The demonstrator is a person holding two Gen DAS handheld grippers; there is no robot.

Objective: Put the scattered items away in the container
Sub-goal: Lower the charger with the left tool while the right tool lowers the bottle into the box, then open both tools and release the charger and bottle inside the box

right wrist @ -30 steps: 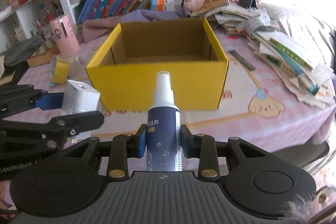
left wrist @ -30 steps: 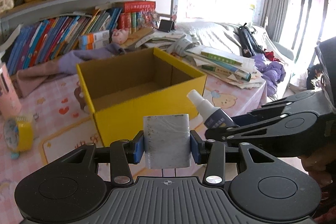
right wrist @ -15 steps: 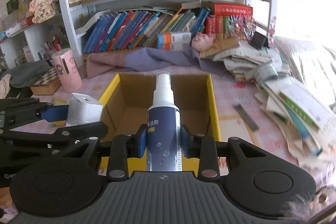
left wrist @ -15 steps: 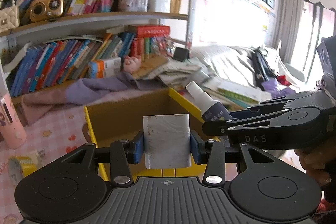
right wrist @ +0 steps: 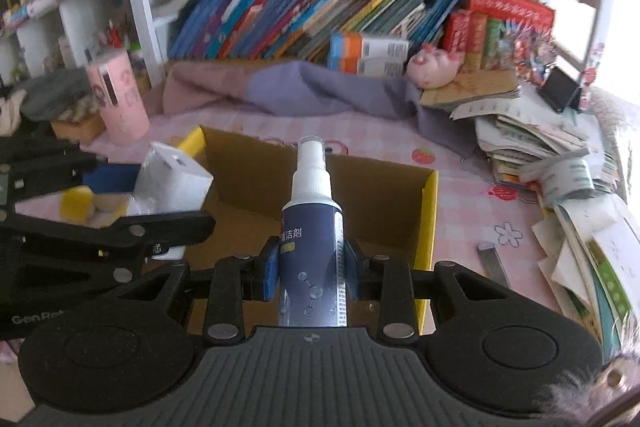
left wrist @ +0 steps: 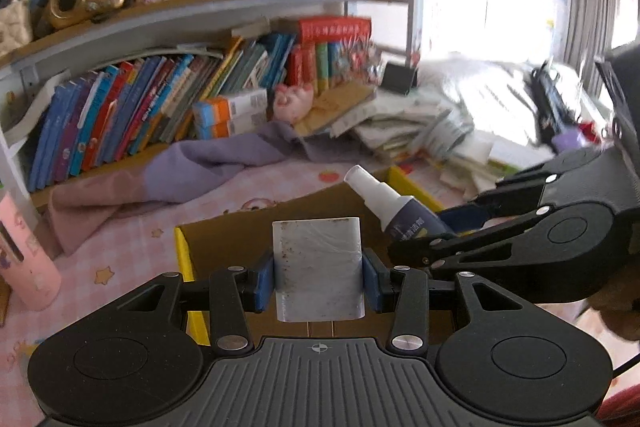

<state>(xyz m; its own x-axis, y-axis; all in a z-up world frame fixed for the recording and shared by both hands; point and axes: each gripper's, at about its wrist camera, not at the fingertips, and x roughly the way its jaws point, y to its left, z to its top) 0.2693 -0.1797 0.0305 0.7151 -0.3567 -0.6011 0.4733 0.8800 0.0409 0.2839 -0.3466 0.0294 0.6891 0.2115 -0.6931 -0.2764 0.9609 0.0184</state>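
Observation:
My left gripper (left wrist: pixel 318 283) is shut on a white, scuffed rectangular block (left wrist: pixel 318 269), which it holds over the open yellow cardboard box (left wrist: pixel 182 251). My right gripper (right wrist: pixel 312 269) is shut on a dark blue spray bottle (right wrist: pixel 312 235) with a white nozzle, also above the box (right wrist: pixel 426 227). In the left wrist view the bottle (left wrist: pixel 394 207) and the right gripper (left wrist: pixel 448 227) come in from the right. The right wrist view has the white block (right wrist: pixel 172 183) at left, in the left gripper (right wrist: pixel 140 195). The box's floor under both items looks bare.
The box sits on a pink patterned tablecloth (right wrist: pixel 500 211). A pink cup (right wrist: pixel 118 95) and a yellow tape roll (right wrist: pixel 80 205) lie at left. A purple cloth (right wrist: pixel 320 87) lies behind the box. Stacked papers and books (right wrist: pixel 560 163) crowd the right; bookshelves (left wrist: pixel 160 95) rise behind.
Both grippers have moved forward together from the box's near side to above its opening, each still holding its item. The box's front wall has dropped out of sight beneath them.

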